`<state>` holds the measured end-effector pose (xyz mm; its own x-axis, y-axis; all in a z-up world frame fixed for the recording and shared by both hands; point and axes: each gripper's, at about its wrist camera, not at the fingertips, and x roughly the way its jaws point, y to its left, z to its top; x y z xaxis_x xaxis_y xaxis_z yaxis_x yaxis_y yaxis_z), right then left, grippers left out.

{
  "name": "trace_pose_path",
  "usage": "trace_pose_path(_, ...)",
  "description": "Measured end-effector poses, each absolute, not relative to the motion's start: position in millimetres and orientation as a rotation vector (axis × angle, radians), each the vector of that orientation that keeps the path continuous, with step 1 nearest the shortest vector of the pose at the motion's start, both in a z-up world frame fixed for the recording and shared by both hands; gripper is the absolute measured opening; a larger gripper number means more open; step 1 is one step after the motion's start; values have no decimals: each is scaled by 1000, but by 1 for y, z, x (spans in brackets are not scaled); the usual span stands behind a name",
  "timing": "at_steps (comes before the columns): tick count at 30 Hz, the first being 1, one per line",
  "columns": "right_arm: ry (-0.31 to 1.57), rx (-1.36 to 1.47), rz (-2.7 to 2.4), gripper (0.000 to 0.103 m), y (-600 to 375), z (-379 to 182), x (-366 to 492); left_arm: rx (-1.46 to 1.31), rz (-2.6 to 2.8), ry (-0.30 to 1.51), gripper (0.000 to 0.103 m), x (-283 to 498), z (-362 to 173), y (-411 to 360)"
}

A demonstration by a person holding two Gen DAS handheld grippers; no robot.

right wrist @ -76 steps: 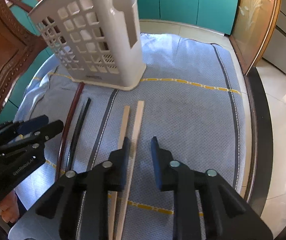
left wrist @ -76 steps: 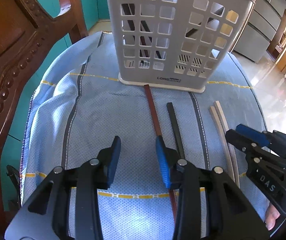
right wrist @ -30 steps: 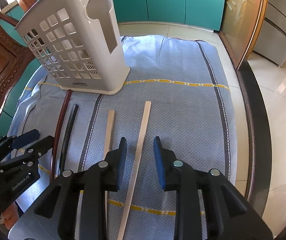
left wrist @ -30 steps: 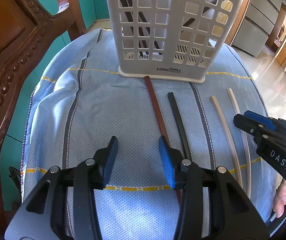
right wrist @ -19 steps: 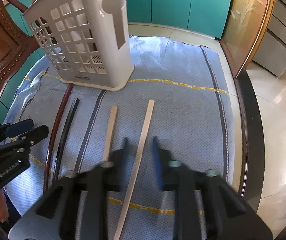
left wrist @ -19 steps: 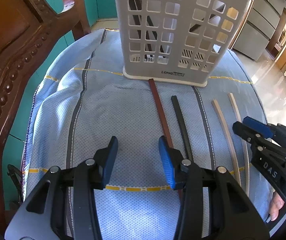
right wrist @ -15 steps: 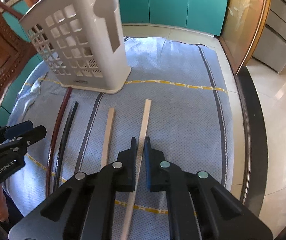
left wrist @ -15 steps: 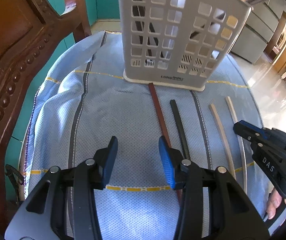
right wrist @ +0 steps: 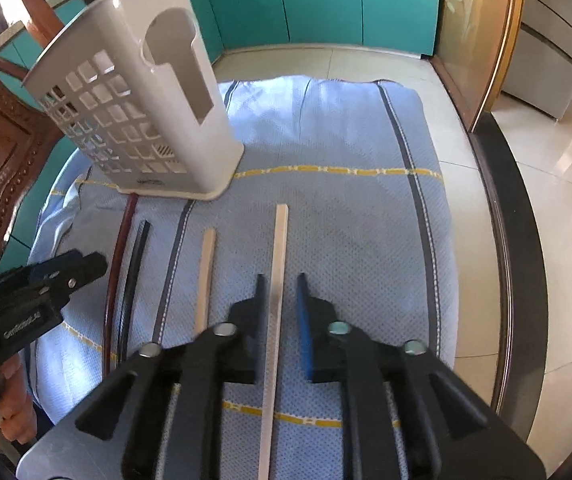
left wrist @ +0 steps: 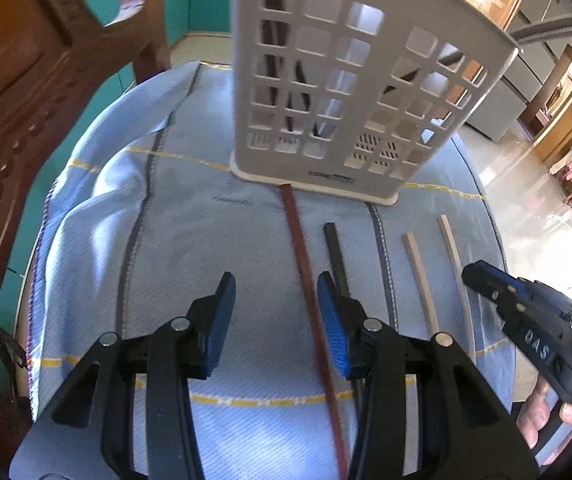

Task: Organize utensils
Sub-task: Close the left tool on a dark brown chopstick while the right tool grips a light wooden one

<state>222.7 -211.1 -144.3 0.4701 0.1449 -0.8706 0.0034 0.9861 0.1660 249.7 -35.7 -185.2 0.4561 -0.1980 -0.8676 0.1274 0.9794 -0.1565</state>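
A white slotted utensil holder (left wrist: 350, 92) stands upright on a blue cloth (left wrist: 213, 240); it also shows in the right wrist view (right wrist: 137, 112). Before it lie a reddish-brown stick (left wrist: 306, 280), a black stick (left wrist: 336, 252) and two pale wooden sticks (left wrist: 420, 276) (left wrist: 452, 248). My left gripper (left wrist: 273, 312) is open and empty, the reddish stick just inside its right finger. My right gripper (right wrist: 279, 312) is open astride the right pale stick (right wrist: 279, 256), which lies on the cloth between the fingers. The other pale stick (right wrist: 207, 272) lies left of it.
A carved wooden chair (left wrist: 25, 92) stands at the left of the cloth. Teal cabinets (right wrist: 326, 0) and a tiled floor (right wrist: 558, 208) lie beyond. The cloth's right edge drops off near a dark rim (right wrist: 514, 264).
My right gripper closed around the right pale stick half a second ago and has now opened again, the stick still between its fingers. The left gripper shifted slightly closer to the holder.
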Motion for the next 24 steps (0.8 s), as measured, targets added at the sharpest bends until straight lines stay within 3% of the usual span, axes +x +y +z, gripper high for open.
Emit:
trace_pose_path(17, 1025, -7, 26, 26, -196, -154, 225, 76, -114, 1054, 43, 250, -198, -99)
trace_pose_path(19, 1019, -4, 26, 26, -195, -154, 227, 81, -119, 1054, 34, 250, -197, -106)
trace_pose_path(21, 1018, 7, 50, 8, -194, -154, 228, 76, -137, 1058, 23, 256, -197, -114)
trace_pose_path(24, 1017, 4, 80, 8, -191, -155, 228, 92, -153, 1058, 9, 256, -195, -127)
